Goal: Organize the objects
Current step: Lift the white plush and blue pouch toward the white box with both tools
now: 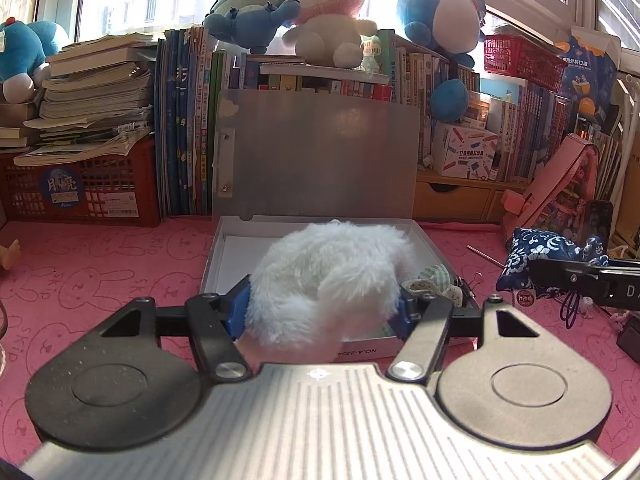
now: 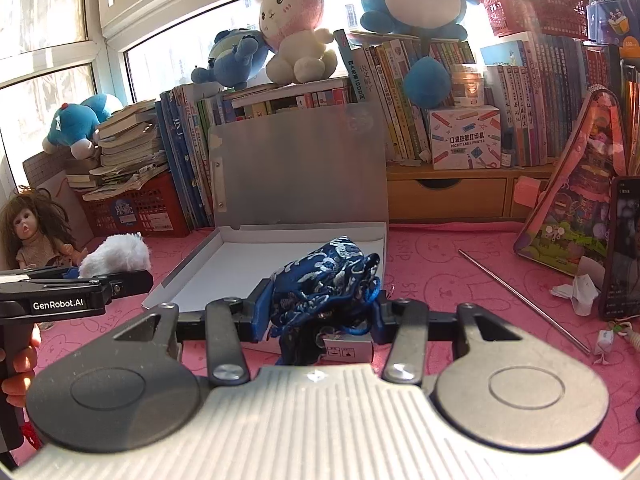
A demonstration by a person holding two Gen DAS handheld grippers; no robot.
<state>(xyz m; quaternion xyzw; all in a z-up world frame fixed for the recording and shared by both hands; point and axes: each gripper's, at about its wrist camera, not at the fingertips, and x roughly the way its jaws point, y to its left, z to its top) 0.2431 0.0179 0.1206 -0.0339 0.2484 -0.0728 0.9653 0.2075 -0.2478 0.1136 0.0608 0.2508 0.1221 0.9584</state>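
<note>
White fluffy toy (image 1: 328, 276) clamped between the blue pads (image 1: 237, 312) of the left gripper (image 1: 322, 312), hanging over the near edge of the open box (image 1: 216, 248), fur bulging out past both fingers. Blue embroidered pouch (image 2: 324, 276) pinched in the right gripper (image 2: 320, 312), jaws closed onto its cloth, cords and a small tag dangling underneath, held in front of the box's near right corner. Box flat on the pink tablecloth (image 1: 100, 272), white inside, grey lid (image 1: 320, 152) standing upright against the row of books (image 1: 188, 120) at the table's back edge. A small checked cloth thing (image 1: 430, 278) tucked into the box's near right corner, just behind the white toy; what it is, hard to tell. Seen from the right wrist: a doll (image 2: 30, 228) at the table's left edge, a thin metal rod (image 2: 524, 300) lying on the cloth to the right of the box, a phone (image 2: 624, 248) propped at the right edge, crumpled paper scraps (image 2: 576, 290) near it. Plush animals (image 1: 324, 12) perched on top of the books, a red basket (image 1: 520, 60) up at the back right, a red crate (image 1: 80, 188) under a stack of papers at the back left.
</note>
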